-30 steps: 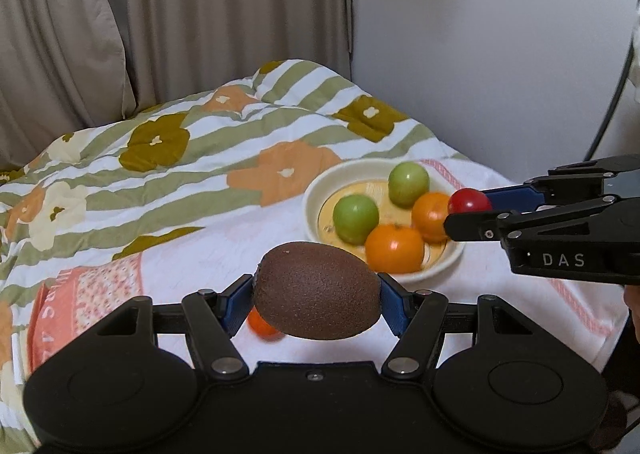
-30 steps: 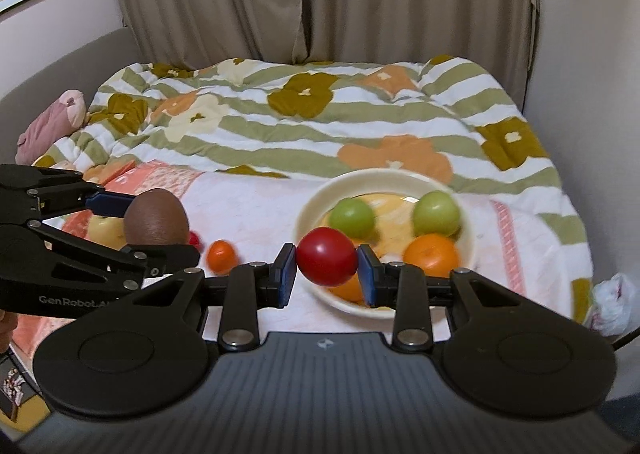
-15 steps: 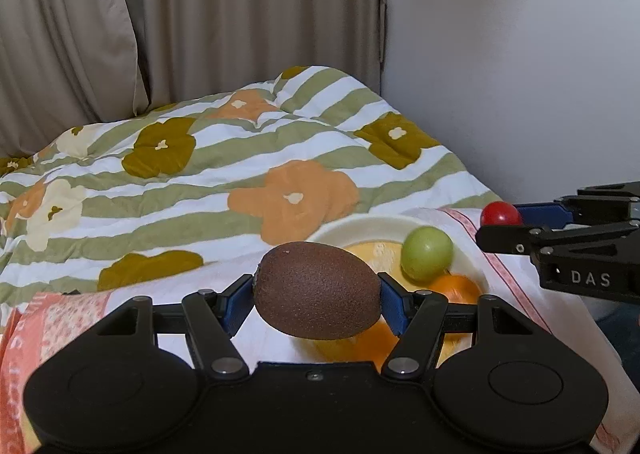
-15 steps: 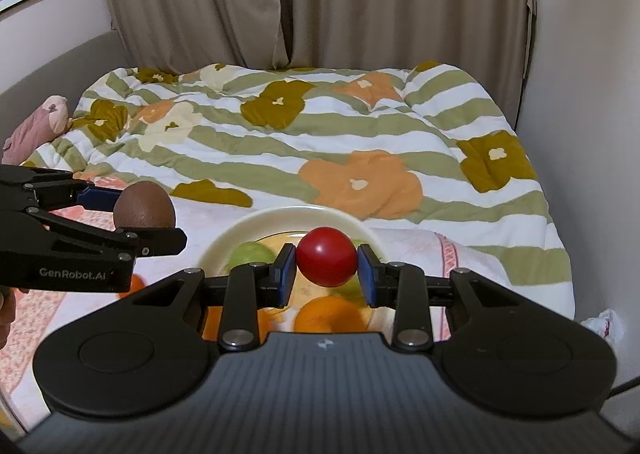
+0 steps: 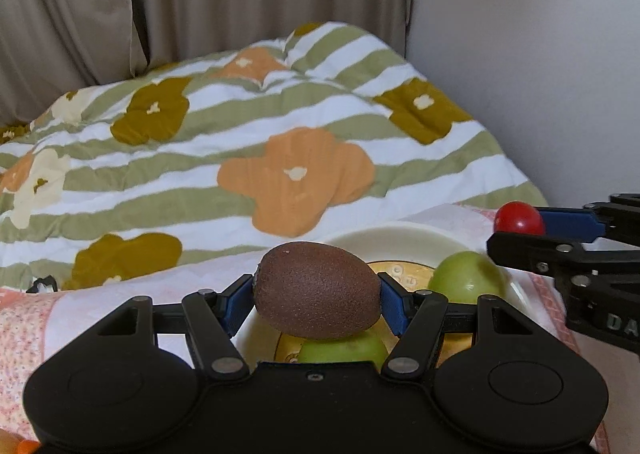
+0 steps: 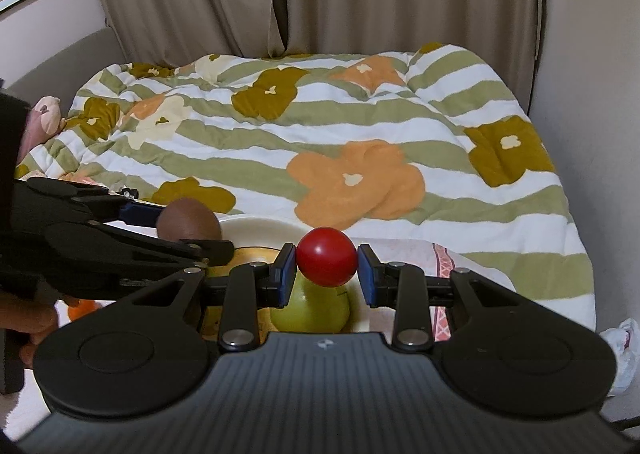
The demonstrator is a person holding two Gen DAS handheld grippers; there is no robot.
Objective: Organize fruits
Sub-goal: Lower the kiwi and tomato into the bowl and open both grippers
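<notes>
Holding one fruit in each gripper above the cream bowl (image 5: pixel 400 232) on the bed.

Left gripper (image 5: pixel 316 300) clenched on brown kiwi (image 5: pixel 316 294), lying crosswise between the blue pads, gripped at both ends, over a green fruit (image 5: pixel 464 278) in the bowl. Right gripper (image 6: pixel 326 268) clamped on red tomato (image 6: pixel 326 256), centred between its pads, directly above another green fruit (image 6: pixel 310 310). Striped floral quilt (image 6: pixel 360 142) behind.

Clamped kiwi (image 5: pixel 317 290), tomato (image 6: pixel 326 256) above bowl (image 5: pixel 400 236)
</notes>
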